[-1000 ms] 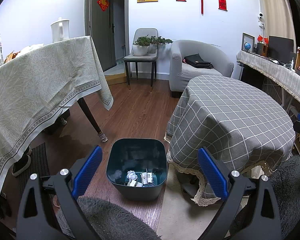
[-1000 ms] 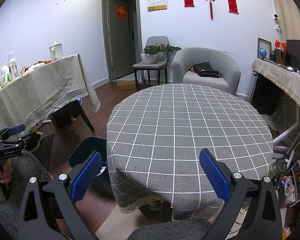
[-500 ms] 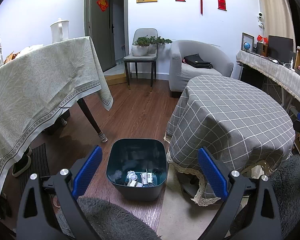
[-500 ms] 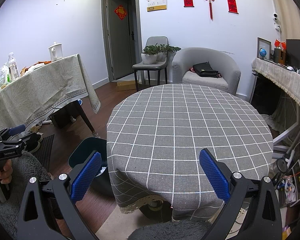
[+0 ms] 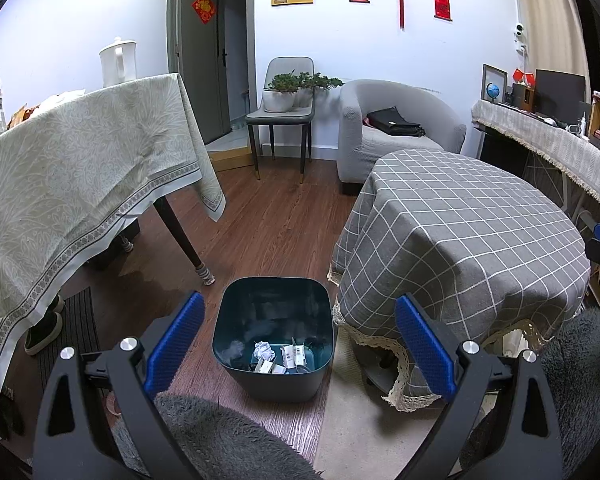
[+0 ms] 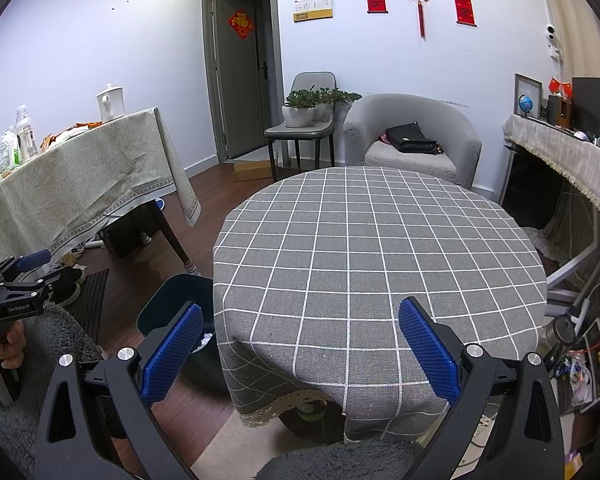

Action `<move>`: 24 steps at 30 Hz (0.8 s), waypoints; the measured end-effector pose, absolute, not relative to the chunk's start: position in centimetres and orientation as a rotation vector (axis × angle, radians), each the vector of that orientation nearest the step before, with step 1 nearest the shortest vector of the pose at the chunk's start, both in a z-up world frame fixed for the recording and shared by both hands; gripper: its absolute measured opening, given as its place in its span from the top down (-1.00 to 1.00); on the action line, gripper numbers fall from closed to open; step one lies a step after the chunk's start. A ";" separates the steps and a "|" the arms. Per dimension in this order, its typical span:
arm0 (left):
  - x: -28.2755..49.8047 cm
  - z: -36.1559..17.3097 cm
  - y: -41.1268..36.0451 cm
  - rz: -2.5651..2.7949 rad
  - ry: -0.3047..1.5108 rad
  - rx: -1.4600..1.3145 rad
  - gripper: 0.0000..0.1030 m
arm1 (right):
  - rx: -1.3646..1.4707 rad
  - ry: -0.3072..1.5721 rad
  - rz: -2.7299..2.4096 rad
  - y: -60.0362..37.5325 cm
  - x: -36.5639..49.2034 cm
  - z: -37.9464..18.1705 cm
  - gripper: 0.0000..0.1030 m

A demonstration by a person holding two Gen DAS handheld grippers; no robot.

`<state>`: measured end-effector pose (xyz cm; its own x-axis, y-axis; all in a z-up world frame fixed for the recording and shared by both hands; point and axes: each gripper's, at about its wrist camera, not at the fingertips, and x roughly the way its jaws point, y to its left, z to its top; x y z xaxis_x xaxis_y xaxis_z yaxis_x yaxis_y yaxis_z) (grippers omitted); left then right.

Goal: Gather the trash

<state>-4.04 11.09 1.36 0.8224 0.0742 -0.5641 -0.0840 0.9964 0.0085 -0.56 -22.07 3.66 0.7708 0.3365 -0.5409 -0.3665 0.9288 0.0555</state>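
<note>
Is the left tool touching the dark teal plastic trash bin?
Apart. In the left wrist view, the left tool hangs open above the dark teal plastic trash bin, with wooden floor visible between finger and rim.

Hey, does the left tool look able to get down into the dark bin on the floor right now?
Probably yes. The left tool is open and holds nothing, and the bin sits right in front of it on the floor, top open, with trash at the bottom. Nothing lies between them; the checked table stands to the side.
</note>
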 end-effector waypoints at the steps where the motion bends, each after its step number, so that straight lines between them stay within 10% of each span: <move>1: -4.0 1.4 11.1 0.084 0.599 -0.017 -0.90 | -0.054 0.576 0.381 -22.1 -0.6 3.7 -0.93; 24: -4.1 1.2 11.0 0.084 0.604 -0.007 -0.90 | -0.053 0.576 0.380 -22.1 -0.6 3.6 -0.93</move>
<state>-4.12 11.05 1.23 0.8200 0.0770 -0.5672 -0.0809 0.9965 0.0183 -0.57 -22.12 3.62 0.7712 0.3362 -0.5406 -0.3653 0.9291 0.0568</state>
